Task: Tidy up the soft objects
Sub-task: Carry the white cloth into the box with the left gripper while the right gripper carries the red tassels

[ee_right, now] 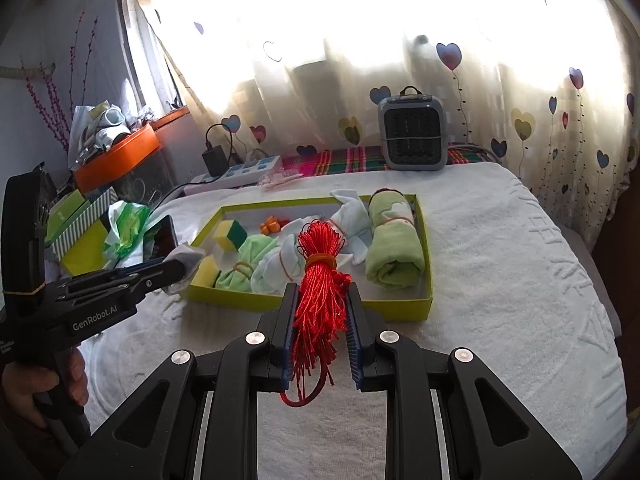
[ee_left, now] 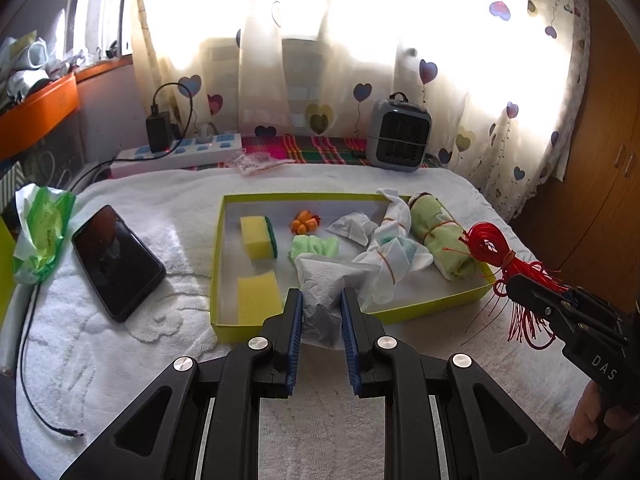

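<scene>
A yellow-green tray [ee_left: 216, 264] [ee_right: 424, 240] lies on a white towel. It holds two yellow sponges [ee_left: 258, 236], a rolled green towel [ee_left: 440, 236] [ee_right: 394, 248], white socks tied with rubber bands [ee_left: 394, 240], a small green cloth [ee_left: 314, 246] and an orange toy [ee_left: 305, 222]. My left gripper [ee_left: 321, 300] is shut on a white paper pouch [ee_left: 320, 280] over the tray's near edge; it also shows in the right wrist view [ee_right: 186, 258]. My right gripper [ee_right: 320, 300] is shut on a red string bundle [ee_right: 318, 276] [ee_left: 494, 246], held by the tray's right corner.
A black phone [ee_left: 116, 260] and a green wet-wipe pack [ee_left: 40, 232] lie left of the tray. A cable [ee_left: 32, 380] runs along the towel's left side. A power strip [ee_left: 180, 154] and a small grey heater [ee_left: 400, 134] stand at the back. An orange bin [ee_right: 120, 160] sits far left.
</scene>
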### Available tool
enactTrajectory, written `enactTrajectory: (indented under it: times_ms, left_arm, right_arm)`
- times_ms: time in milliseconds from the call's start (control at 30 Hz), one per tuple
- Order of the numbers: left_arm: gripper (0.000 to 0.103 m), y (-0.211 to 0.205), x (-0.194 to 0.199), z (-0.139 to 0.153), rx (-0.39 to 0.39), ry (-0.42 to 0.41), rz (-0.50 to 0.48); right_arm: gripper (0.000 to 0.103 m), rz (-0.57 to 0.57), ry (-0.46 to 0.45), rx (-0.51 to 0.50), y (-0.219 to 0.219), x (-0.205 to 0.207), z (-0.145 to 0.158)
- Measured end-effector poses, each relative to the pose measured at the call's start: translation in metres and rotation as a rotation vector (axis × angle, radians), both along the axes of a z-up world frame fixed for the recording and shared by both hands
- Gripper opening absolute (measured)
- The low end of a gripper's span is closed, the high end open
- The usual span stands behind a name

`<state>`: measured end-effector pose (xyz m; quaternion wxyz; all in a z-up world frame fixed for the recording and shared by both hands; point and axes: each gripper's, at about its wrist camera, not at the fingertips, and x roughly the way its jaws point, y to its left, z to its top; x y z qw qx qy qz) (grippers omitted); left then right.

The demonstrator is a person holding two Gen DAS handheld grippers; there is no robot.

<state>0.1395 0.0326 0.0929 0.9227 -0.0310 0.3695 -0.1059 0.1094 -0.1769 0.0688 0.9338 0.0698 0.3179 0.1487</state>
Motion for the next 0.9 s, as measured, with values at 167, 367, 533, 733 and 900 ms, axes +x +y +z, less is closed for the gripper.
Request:
enactTrajectory:
  times_ms: [167,367,533,733,900]
  left_arm:
    - [0.018,-0.001,0.011,0.002,-0.002,0.002,-0.008]
    - [0.018,-0.006,0.023,0.001,-0.015,0.005,-0.02]
    - [0.018,-0.008,0.034,-0.002,-0.013,0.012,-0.017]
    - [0.018,-0.009,0.048,-0.01,-0.004,0.028,-0.006]
    - [0.018,-0.011,0.057,-0.016,0.009,0.037,0.001]
  right_arm:
    - [0.022,-0.004,0.004,0.012,-0.004,0.015,0.003]
    - [0.022,-0.019,0.005,0.016,-0.006,0.035,0.008]
    - [0.022,-0.021,0.016,0.022,-0.005,0.053,0.008]
    - [0.022,-0.009,0.02,0.038,0.001,0.071,0.005]
    - [0.022,0.009,0.044,0.02,0.008,0.085,-0.005]
